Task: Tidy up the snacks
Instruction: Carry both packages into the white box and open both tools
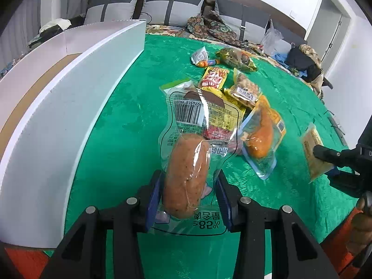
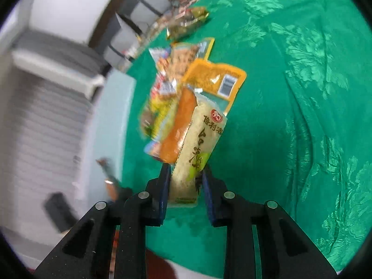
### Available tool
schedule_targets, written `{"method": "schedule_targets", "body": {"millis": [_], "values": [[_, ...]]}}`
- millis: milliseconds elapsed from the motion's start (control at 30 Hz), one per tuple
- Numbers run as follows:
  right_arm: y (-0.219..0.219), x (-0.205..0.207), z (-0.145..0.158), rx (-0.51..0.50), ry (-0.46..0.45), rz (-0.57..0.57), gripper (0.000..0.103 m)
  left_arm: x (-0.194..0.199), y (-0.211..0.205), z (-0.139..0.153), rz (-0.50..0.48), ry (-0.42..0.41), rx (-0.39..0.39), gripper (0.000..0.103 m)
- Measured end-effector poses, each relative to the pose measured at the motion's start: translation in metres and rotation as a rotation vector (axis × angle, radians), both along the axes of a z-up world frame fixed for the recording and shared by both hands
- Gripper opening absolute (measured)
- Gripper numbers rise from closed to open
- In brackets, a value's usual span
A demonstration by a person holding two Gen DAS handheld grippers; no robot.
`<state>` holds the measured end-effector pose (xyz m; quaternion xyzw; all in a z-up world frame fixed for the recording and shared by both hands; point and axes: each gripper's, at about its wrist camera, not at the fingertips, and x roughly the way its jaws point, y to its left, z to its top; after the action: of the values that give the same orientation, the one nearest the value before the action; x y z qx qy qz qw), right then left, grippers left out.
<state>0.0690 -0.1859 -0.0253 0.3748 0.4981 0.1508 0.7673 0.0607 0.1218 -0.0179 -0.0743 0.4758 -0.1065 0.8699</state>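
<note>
Left gripper (image 1: 189,193) is clamped on your clear vacuum-packed sausage pouch (image 1: 186,162), right gripper (image 2: 184,186) grips the pale rice-cracker packet (image 2: 197,144), so lift both clear before swinging toward the white cardboard box (image 1: 58,107).

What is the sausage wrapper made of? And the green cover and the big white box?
Sausage wrapper: seems clear, glossy plastic film; you see the sausage through it, and it crinkles and shines. Green cover: looks like soft fabric with a sheen and a woven flower pattern. White box: probably cardboard, white and matte outside, brown inside.
</note>
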Motion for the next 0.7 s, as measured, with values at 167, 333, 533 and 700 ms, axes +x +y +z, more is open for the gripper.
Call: {"method": "schedule_targets", "body": {"millis": [167, 333, 533, 700], "values": [[-0.025, -0.001, -0.005, 0.118, -0.006, -0.04, 0.028, -0.002, -0.001, 0.007, -0.006, -0.014, -0.023, 0.043], [-0.028, 0.001, 0.006, 0.093, -0.017, -0.049, 0.028, -0.005, 0.001, 0.025, -0.007, -0.039, -0.042, 0.044], [0.023, 0.019, 0.055, 0.005, -0.115, 0.083, 0.028, -0.001, 0.065, 0.078, 0.097, -0.072, -0.229, 0.044], [0.117, 0.052, 0.116, 0.035, -0.245, 0.257, 0.028, 0.014, 0.158, 0.115, 0.251, -0.113, -0.18, 0.044]]}}
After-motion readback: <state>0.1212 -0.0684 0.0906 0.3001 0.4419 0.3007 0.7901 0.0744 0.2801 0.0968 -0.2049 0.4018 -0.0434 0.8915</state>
